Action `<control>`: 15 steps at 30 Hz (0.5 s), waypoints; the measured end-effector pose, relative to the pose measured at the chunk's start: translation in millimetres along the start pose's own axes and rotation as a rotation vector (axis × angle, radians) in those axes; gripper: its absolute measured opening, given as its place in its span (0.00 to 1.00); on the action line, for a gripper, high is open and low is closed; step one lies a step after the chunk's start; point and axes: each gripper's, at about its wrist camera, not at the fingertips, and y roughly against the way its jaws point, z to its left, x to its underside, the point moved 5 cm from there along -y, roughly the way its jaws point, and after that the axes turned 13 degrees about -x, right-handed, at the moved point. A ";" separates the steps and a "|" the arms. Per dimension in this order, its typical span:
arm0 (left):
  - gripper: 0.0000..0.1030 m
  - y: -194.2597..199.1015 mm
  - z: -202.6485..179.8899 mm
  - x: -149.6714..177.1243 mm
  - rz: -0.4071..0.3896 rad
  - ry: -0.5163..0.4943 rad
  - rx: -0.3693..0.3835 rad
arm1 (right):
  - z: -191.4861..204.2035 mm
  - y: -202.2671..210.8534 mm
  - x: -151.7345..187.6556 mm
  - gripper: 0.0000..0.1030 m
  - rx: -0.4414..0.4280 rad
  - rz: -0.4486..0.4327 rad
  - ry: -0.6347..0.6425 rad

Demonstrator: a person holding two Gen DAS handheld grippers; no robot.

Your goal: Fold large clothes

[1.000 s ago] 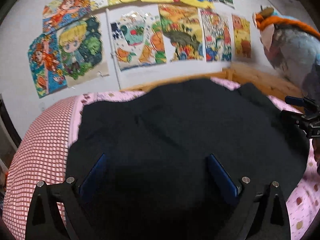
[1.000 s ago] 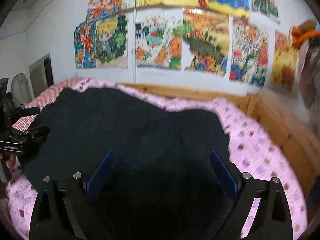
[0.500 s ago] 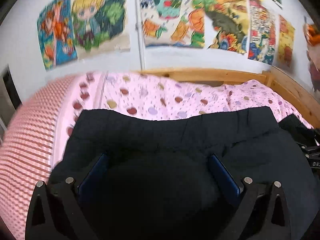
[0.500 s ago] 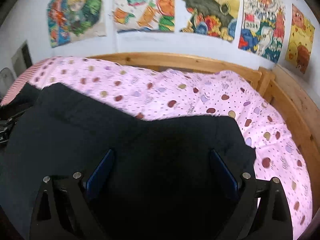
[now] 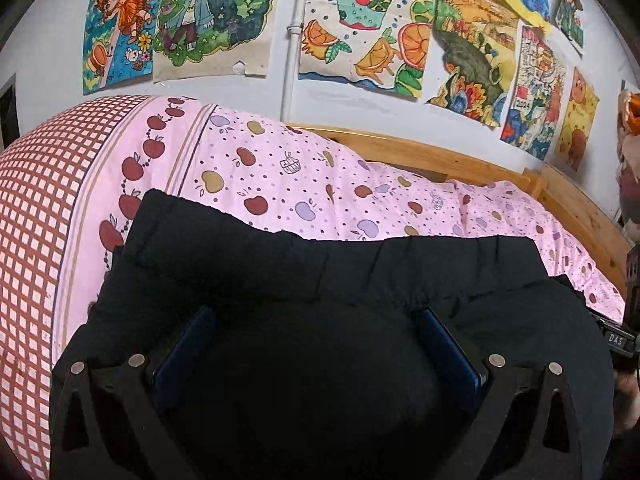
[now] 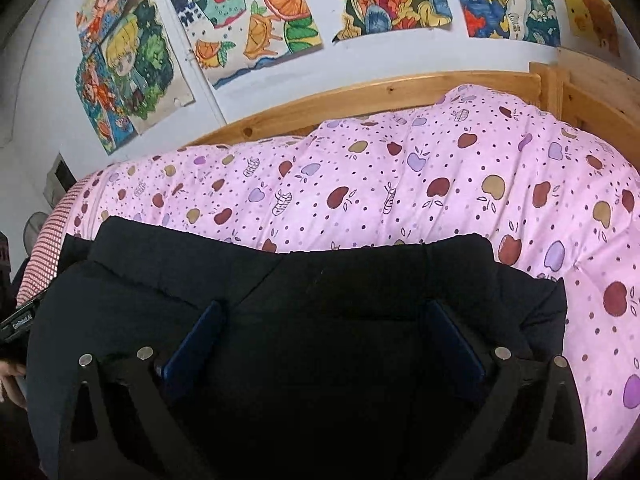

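Note:
A large black garment [image 5: 320,272] lies on the pink apple-print bedspread [image 5: 304,184], its far hem straight across the bed. It also shows in the right wrist view [image 6: 304,276]. My left gripper [image 5: 316,328] stands with its blue pads wide apart over the garment's left part, black cloth between and under them. My right gripper [image 6: 320,320] stands the same way over the garment's right part. Whether cloth is pinched is hidden. The right gripper's body shows at the left view's right edge [image 5: 618,336].
A wooden bed frame [image 6: 360,100] runs along the far side and right. A red-checked pillow [image 5: 36,216] lies at the left. Drawings [image 5: 360,28] cover the white wall behind. A plush toy [image 5: 630,152] hangs at the right.
Both grippers have moved down and toward me with the garment. The black cloth that filled the views now lies lower, and much pink bedspread shows beyond its hem.

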 end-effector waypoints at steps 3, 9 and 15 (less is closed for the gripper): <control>1.00 7.1 10.2 4.9 -0.012 0.050 0.070 | 2.9 6.4 0.5 0.98 -0.024 -0.034 0.003; 1.00 4.2 12.6 5.1 -0.004 0.079 0.114 | -2.7 8.9 -0.8 0.98 -0.026 -0.042 -0.002; 1.00 4.1 10.4 5.8 -0.004 0.074 0.113 | -4.0 13.3 2.7 0.98 -0.029 -0.052 -0.003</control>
